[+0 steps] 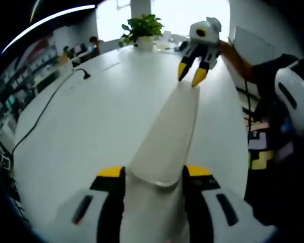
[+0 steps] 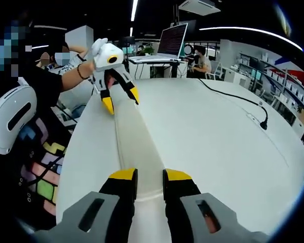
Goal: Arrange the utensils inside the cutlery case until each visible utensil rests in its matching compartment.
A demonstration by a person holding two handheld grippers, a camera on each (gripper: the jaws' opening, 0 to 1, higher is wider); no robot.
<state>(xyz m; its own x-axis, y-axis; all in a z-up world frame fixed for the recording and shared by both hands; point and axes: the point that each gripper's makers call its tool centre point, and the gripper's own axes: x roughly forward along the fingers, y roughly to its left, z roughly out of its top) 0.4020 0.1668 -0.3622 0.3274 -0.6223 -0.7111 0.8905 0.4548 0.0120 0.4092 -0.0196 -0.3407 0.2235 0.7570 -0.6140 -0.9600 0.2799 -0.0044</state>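
White table (image 1: pixel 91 126) carries a long pale cutlery case (image 1: pixel 167 142), lifted between both tongs: left gripper (image 1: pixel 154 174) clamps its near end, right gripper (image 1: pixel 191 76) its far end. Contents hidden.

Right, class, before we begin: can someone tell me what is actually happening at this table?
A person holds a pair of tongs in each hand and grips a long pale tray, probably the cutlery case, by its two ends above a white table. The left tongs clamp one end, the right tongs the other. No utensils can be made out in it. A black cable lies on the table, and a potted plant stands at its far edge.
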